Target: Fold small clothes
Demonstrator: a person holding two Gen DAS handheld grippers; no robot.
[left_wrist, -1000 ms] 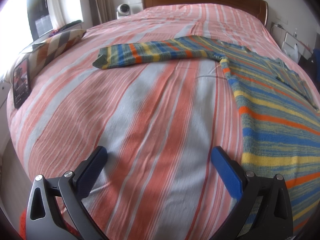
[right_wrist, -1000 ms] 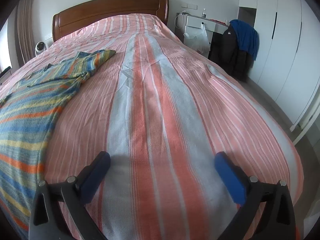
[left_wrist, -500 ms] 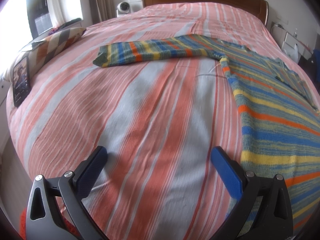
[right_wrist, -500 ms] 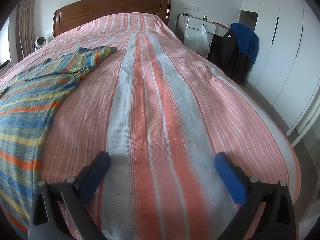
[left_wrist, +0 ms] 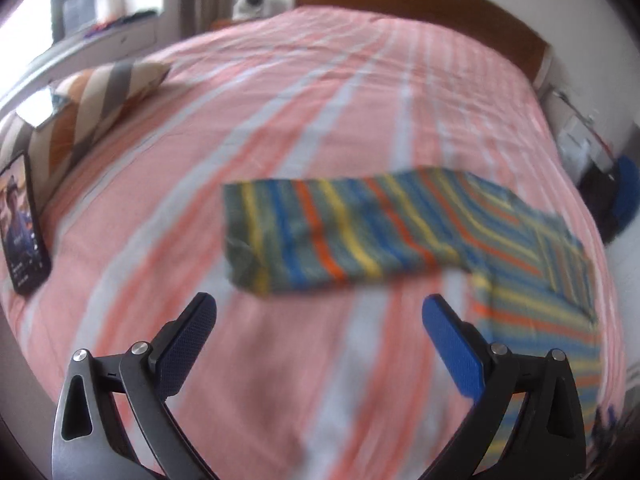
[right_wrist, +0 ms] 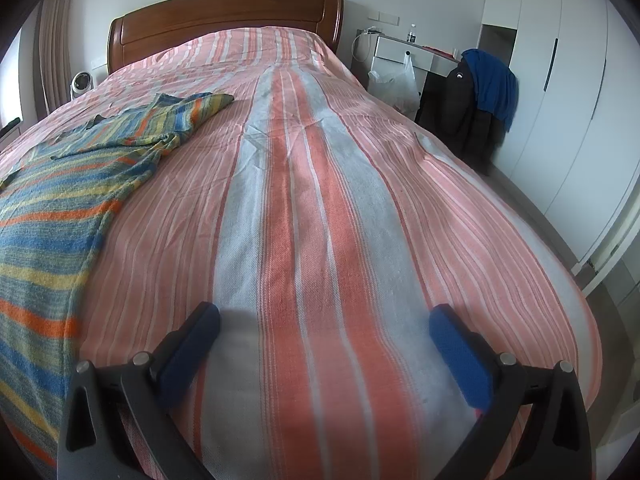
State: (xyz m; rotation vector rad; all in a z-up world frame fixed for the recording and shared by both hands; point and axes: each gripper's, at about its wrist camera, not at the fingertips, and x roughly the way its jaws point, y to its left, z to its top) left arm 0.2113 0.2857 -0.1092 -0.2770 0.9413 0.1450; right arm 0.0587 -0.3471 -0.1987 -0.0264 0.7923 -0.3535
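striped bedspread [right_wrist: 320, 220] carries a multicoloured striped sweater [left_wrist: 360, 232], sleeve outstretched; left claw [left_wrist: 318, 316] and right claw [right_wrist: 324, 324] wide, empty.

The picture is blurry. The left gripper [left_wrist: 318, 312] is wide open, with nothing between its two blue pads [left_wrist: 452, 340]. It hangs over a bed [left_wrist: 304, 92] with a pink and white striped cover. Just past it, at 12 o'clock, lies the sleeve [left_wrist: 320, 236] of a striped sweater [left_wrist: 532, 264], flat on the bed. At 9 o'clock sits a phone [left_wrist: 22, 224], beside a striped pillow [left_wrist: 96, 100].
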